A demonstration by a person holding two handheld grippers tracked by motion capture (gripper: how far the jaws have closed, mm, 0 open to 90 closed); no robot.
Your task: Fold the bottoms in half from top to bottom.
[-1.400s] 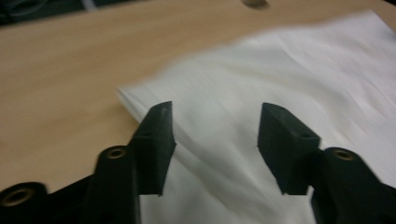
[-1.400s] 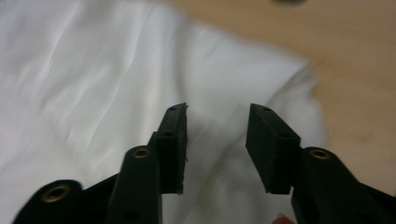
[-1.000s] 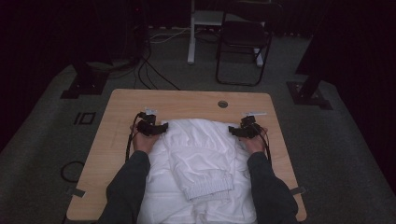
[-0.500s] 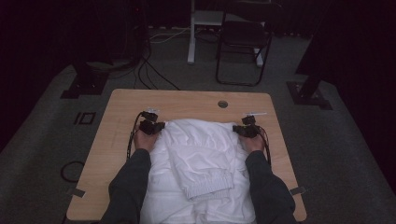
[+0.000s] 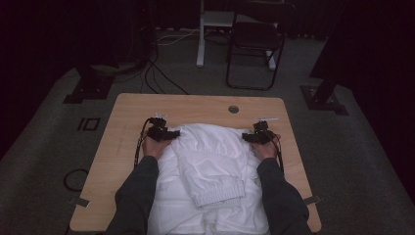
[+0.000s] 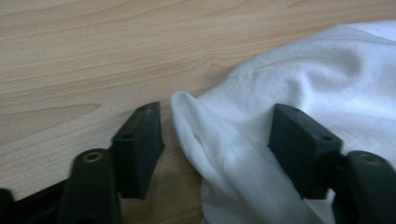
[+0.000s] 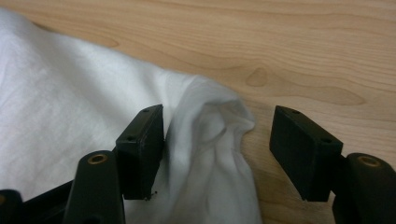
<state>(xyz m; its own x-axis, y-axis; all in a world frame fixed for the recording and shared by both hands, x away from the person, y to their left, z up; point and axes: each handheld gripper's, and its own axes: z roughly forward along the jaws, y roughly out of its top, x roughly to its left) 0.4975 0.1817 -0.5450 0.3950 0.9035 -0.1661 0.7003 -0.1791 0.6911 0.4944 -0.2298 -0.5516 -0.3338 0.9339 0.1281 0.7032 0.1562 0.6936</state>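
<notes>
White cloth: a garment point(image 5: 210, 171) lies crumpled over the near half of the wooden table point(image 5: 195, 105), a ribbed hem folded up across its middle.
Landmark: the garment; everything below is placed against it.
Left gripper point(image 5: 169, 132): at the garment's far left corner, low on the table.
Right gripper point(image 5: 250, 137): at the garment's far right corner, level with the left one.
Left jaws: standing apart; in the left gripper view a fold of fabric point(image 6: 205, 140) rises between them, clear of both pads.
Right jaws: likewise apart; a bunched corner point(image 7: 210, 135) sits between them, brushing the pad on the garment's side without being pinched.
Change: both pairs of jaws have just been opening, after being closed half a second ago; the cloth stays between them, unclamped. The garment's far edge sits slightly farther up the table than a second ago.
Reading: looks like a release after tugging the far corners outward, so this spreading stroke seems finished.
Next: probably smoothing or folding from a new hold.
</notes>
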